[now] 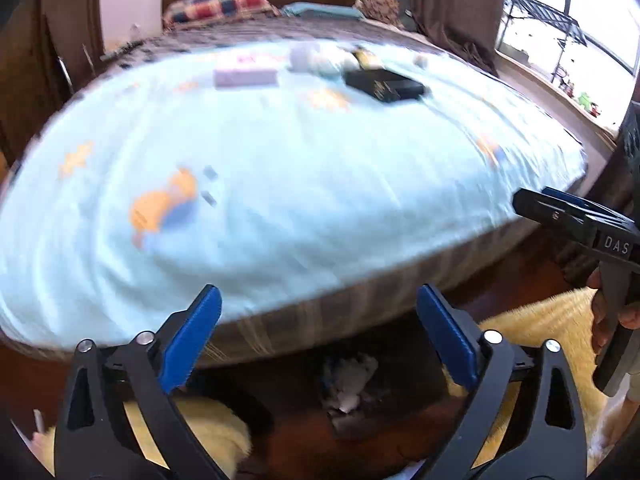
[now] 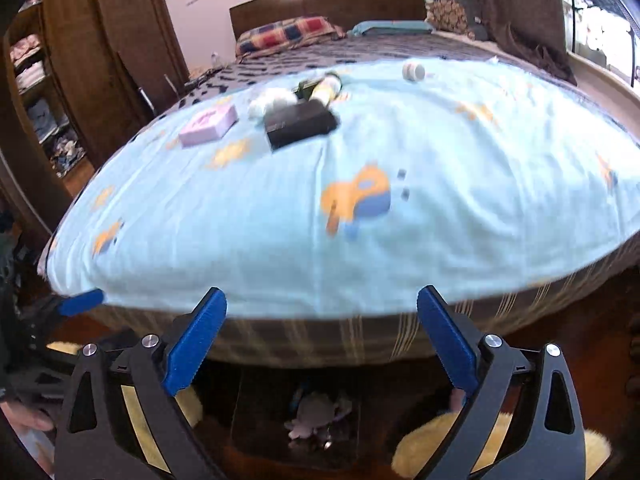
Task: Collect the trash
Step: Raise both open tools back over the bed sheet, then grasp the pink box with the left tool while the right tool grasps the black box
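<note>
Left hand-held gripper (image 1: 318,334) and right hand-held gripper (image 2: 322,338) both released, blue jaws spread wide, nothing between them. Trash bin (image 2: 256,412) on floor below bed edge, crumpled trash (image 2: 316,416) inside. On light blue sheet (image 2: 280,220) far back: black box (image 2: 300,124), pink box (image 2: 208,124), white jar (image 2: 414,71).

Your path over the near blanket (image 2: 280,240) is open; toward 12 o'clock the black box (image 2: 301,124) and pink box (image 2: 208,125) block it.

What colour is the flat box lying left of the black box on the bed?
Pale pink-lilac box, with a brighter pink print on top; clearest in the right wrist view.
</note>
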Tool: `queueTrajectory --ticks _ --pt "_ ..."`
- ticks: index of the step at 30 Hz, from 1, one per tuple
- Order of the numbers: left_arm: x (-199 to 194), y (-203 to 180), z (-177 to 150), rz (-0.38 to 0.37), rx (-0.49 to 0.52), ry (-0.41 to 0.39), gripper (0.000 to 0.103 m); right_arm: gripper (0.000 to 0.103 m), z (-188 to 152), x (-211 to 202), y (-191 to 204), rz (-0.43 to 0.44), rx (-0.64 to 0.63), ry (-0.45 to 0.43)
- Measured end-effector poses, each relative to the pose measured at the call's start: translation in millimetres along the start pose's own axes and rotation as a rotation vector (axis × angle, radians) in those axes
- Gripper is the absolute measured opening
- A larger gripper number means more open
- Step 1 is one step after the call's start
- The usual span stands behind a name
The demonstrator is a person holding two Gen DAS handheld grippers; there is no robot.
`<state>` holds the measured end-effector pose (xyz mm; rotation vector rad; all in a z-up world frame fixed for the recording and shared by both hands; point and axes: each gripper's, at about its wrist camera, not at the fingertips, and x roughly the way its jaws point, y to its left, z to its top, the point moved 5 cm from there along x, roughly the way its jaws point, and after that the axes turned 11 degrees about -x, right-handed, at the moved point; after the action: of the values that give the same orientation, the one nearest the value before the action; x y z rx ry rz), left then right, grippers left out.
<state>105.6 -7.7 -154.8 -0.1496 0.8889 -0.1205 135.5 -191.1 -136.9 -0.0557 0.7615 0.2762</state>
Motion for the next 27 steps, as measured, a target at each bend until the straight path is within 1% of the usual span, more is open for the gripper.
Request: queueTrajectory --ticks 4,6,7,10,13,16,21,25,27 --pt "-4 13 29 0.017 -0.019 -0.028 0.095 0.097 28 5 2 -0.008 -0.022 -0.031" --pt "1 19 44 0.028 -0.033 -0.045 0.095 0.097 41 7 7 -0.008 -0.036 -0.044" --pt "2 22 50 0.035 -0.035 -0.050 0.095 0.099 51 13 9 -0.006 -0.044 -0.049" --pt "10 29 73 0.052 -0.045 -0.066 0.095 0.100 67 22 10 -0.004 -0.058 -0.046" --pt "20 35 92 0.052 -0.058 -0.068 0.095 0.100 82 46 11 -0.021 -0.075 -0.011" --pt "31 38 113 0.069 -0.056 -0.075 0.095 0.100 98 73 13 -0.011 -0.081 0.015" --pt "48 42 149 0.090 -0.055 -0.088 0.095 0.100 118 104 21 -0.001 -0.105 0.041" --pt "66 43 178 0.091 -0.045 -0.085 0.095 0.100 126 126 18 -0.039 -0.120 0.073" --pt "76 42 187 0.095 -0.038 -0.078 0.095 0.100 129 133 16 -0.058 -0.120 0.082"
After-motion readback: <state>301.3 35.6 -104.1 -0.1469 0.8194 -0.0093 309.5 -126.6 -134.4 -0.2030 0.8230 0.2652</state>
